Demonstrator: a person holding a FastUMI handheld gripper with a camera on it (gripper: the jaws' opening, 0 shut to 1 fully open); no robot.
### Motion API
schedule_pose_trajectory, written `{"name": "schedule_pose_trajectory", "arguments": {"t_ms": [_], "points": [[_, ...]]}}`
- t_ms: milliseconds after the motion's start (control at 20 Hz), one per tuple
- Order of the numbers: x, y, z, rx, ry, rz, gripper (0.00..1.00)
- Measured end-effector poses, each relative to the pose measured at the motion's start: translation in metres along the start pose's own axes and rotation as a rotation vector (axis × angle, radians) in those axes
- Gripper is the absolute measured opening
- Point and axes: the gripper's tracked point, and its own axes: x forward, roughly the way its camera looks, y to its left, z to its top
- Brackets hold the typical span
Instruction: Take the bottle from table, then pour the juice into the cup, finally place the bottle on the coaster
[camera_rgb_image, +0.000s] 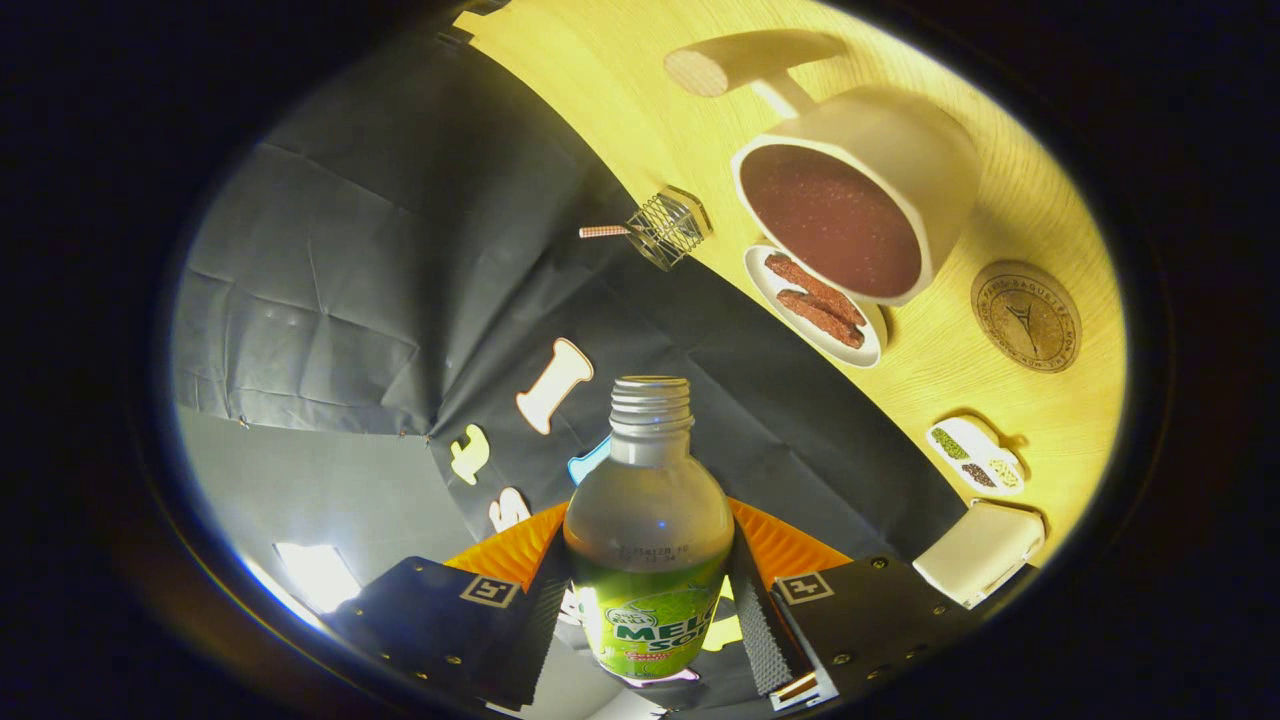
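Observation:
My gripper (648, 585) is shut on a clear bottle (648, 520) with a green label, one finger pressing on each side of its body. The bottle's threaded neck has no cap and points away from the fingers, against the black cloth wall. The whole scene looks rolled, so the wooden table (620, 110) slants across the view beyond the bottle. On it stands a white cup (850, 190) with a long handle and a brown speckled inside, well beyond the bottle's mouth and to its right. A round cork coaster (1025, 315) lies bare beside the cup.
A small oval plate (815, 305) with two brown sausages touches the cup's near side. A wire basket (668, 228) with a striped handle sits at the table's edge. A small dish of seeds (975, 455) and a white box (980, 550) lie nearer the right finger.

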Motion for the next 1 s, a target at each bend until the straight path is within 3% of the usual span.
{"name": "schedule_pose_trajectory", "arguments": {"t_ms": [350,600,800,1000], "points": [[-0.007,-0.015,0.002,-0.091,0.015,-0.039,0.78],[-0.015,-0.032,0.002,-0.379,0.071,-0.104,0.78],[-0.017,-0.039,0.003,-0.557,0.129,-0.102,0.78],[-0.015,-0.054,0.009,-0.854,0.187,-0.139,0.78]]}}
